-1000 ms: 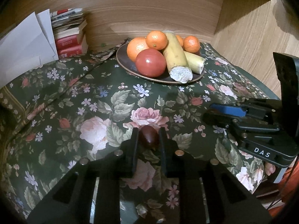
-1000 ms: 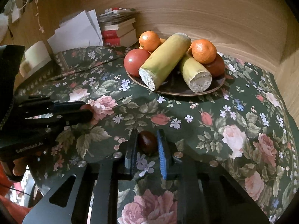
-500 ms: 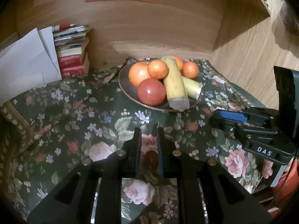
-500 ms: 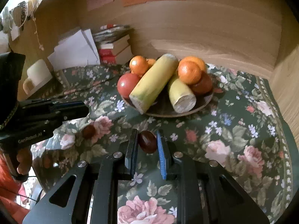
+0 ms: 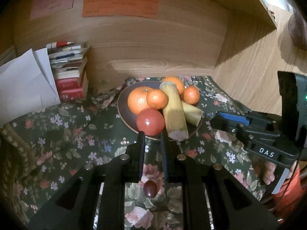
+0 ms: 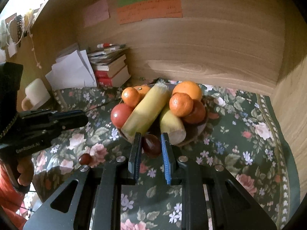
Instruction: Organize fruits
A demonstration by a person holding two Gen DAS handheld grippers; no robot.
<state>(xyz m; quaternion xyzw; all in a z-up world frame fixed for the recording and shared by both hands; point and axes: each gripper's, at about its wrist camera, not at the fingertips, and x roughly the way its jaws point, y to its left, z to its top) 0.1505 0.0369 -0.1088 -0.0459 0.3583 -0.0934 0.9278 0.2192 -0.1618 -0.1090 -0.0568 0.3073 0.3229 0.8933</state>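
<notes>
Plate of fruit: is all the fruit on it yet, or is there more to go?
Nearly. The plate already holds a tomato, oranges and two yellow pieces. The right gripper holds a dark fruit just in front of the plate, not yet on it. One small red fruit lies on the cloth under the empty left gripper, so it is left to pick up.

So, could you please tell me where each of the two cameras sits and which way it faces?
Left wrist: sits on the left gripper, facing the fruit plate and wooden back wall; a dark grape lies on the tablecloth below its fingers; right gripper enters right.
Right wrist: sits on the right gripper, which pinches a second dark grape, facing the plate; left gripper and hand enter left.
Shared: plate, red tomato, book stack, loose grape.
</notes>
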